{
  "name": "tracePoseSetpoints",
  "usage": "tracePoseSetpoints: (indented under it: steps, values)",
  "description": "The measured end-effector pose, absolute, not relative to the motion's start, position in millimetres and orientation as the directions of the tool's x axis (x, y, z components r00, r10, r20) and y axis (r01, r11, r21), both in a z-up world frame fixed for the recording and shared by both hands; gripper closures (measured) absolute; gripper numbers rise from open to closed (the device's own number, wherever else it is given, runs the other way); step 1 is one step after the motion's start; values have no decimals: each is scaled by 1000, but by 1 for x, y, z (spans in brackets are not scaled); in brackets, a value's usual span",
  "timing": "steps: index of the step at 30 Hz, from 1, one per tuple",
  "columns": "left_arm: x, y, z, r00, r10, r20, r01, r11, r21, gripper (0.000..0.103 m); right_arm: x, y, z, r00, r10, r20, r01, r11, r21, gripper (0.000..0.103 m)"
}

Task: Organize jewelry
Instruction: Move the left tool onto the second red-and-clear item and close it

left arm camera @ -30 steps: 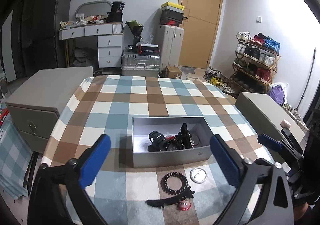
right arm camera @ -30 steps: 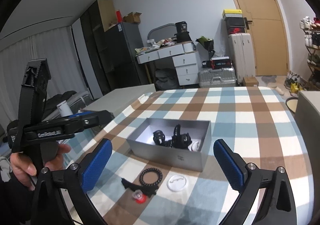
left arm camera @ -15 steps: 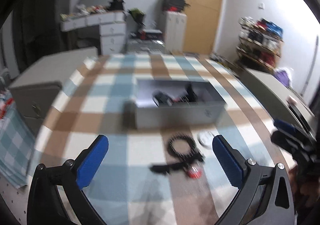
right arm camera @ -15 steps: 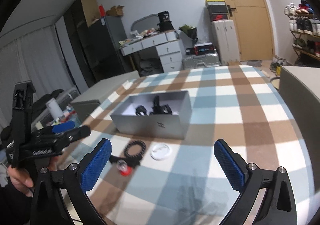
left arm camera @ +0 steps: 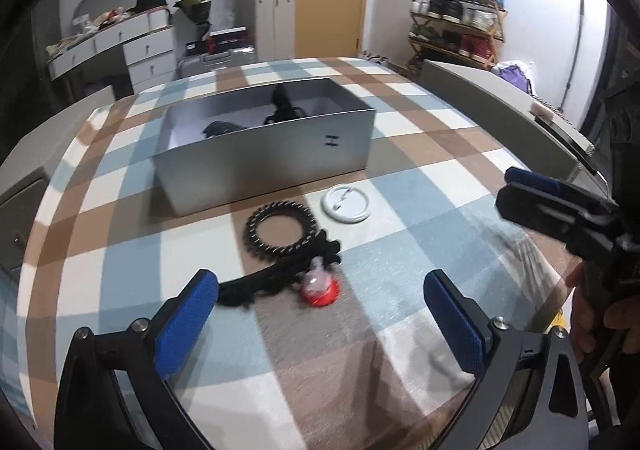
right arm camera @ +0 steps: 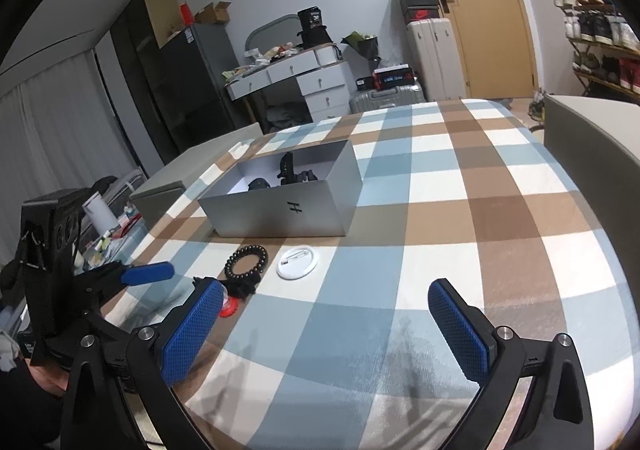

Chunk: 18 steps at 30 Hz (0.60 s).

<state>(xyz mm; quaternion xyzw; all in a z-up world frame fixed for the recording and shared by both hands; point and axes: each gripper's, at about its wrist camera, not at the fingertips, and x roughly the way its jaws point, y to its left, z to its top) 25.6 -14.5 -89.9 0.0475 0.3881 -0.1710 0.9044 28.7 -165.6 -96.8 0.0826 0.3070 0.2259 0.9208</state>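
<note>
A grey open box [left arm camera: 264,146] [right arm camera: 288,206] on the checked tablecloth holds several black pieces of jewelry [left arm camera: 280,110]. In front of it lie a black bead bracelet [left arm camera: 280,230] [right arm camera: 246,258], a white round badge [left arm camera: 346,204] [right arm camera: 298,263], a black hair clip [left arm camera: 276,280] and a red-and-clear ornament [left arm camera: 320,286] [right arm camera: 228,306]. My left gripper [left arm camera: 320,326] is open and empty, low over the cloth, just short of the hair clip and the red ornament. My right gripper [right arm camera: 328,334] is open and empty, over the cloth to the right of the items.
Grey cabinets [left arm camera: 500,102] [right arm camera: 592,154] flank the table on both sides. The room behind holds a white desk [right arm camera: 296,78], suitcases [right arm camera: 434,58], a shoe rack [left arm camera: 456,26] and a door [right arm camera: 488,18]. The right gripper shows at the right edge of the left wrist view [left arm camera: 560,206].
Both grippers have come down and forward toward the loose items in front of the box. The left gripper now sits close over the hair clip and red ornament. Both stay open.
</note>
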Motion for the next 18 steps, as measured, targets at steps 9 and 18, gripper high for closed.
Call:
tracePoseSetpoints:
  steps: [9,18]
  values:
    - [40,-14,-101,603,-266,-752,349,936,-50,69,31,-172,-104,695,477,-537,-354,878,322,0]
    - [39,-19,-97,575,-249,-780,356,934,-36,100,29,-172,-106,691,486,-535,-358,873,330,0]
